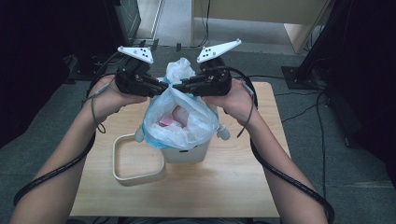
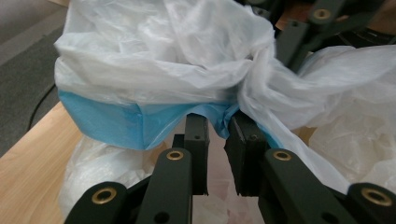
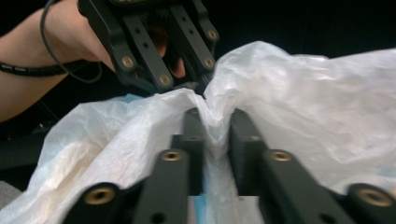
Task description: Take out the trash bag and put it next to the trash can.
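A white plastic bag (image 1: 187, 122) with a blue hem lines a small cream bin (image 1: 187, 153) in the middle of the wooden table. Something pink (image 1: 167, 121) lies inside it. Above the bin's far side, my left gripper (image 1: 162, 88) and right gripper (image 1: 181, 87) meet tip to tip at the gathered bag mouth. In the left gripper view, the left gripper (image 2: 218, 122) is shut on the blue hem of the bag (image 2: 154, 51). In the right gripper view, the right gripper (image 3: 215, 119) pinches a fold of the bag (image 3: 303, 107), with the left gripper (image 3: 189, 86) facing it.
A cream ring-shaped frame (image 1: 138, 178) lies flat on the table (image 1: 224, 186), left of the bin and touching it. Grey carpet with cables surrounds the table. Dark furniture stands at the left and a black stand base (image 1: 299, 74) at the far right.
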### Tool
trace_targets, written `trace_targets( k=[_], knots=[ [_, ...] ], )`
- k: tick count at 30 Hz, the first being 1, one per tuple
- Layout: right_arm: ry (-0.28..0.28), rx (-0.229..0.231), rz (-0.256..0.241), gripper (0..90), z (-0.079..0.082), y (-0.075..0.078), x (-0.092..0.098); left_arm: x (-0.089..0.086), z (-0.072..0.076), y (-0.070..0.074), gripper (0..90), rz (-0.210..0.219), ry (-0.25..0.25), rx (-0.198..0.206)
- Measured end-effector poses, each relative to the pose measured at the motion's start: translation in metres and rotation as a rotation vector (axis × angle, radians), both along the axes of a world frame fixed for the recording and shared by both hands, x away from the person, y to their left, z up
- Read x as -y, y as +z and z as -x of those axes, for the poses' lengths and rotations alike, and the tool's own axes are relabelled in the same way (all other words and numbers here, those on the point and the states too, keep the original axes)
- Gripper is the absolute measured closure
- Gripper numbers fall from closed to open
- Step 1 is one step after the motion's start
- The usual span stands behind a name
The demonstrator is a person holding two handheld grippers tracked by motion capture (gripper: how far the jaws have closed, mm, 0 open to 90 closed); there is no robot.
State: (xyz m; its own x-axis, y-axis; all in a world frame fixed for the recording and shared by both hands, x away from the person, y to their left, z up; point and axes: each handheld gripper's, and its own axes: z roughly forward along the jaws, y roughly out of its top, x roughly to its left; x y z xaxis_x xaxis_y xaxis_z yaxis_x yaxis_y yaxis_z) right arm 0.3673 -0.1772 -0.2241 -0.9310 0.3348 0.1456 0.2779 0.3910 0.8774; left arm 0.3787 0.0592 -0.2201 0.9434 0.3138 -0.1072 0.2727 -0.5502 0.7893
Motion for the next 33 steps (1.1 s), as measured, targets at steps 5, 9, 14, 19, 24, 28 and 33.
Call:
trace_targets(
  k=[5,9,14,19,24,28,33],
  knots=[
    [-0.006,-0.020,0.030,90.0,-0.001,-0.001,-0.006,-0.005,0.002,-0.001,67.5,-0.010,0.015,0.051],
    [-0.093,-0.010,0.036,90.0,-0.006,0.004,-0.002,-0.017,0.002,0.002,58.5,0.019,0.043,0.076],
    [-0.215,-0.007,0.010,90.0,-0.021,0.011,0.009,-0.019,0.006,0.001,55.8,0.007,0.020,0.082],
    [-0.306,-0.014,-0.005,90.0,-0.036,0.011,0.019,-0.008,0.015,-0.002,48.6,0.008,-0.046,0.112],
    [-0.359,-0.004,0.018,90.0,-0.043,0.008,0.019,0.004,0.018,-0.001,34.2,0.068,-0.051,0.116],
    [-0.388,0.022,0.059,90.0,-0.045,0.005,0.016,0.014,0.011,-0.003,28.8,0.075,-0.015,0.090],
    [-0.358,0.015,0.008,90.0,-0.040,0.013,0.016,0.022,-0.002,-0.006,28.4,0.080,0.025,0.070]
  ],
)
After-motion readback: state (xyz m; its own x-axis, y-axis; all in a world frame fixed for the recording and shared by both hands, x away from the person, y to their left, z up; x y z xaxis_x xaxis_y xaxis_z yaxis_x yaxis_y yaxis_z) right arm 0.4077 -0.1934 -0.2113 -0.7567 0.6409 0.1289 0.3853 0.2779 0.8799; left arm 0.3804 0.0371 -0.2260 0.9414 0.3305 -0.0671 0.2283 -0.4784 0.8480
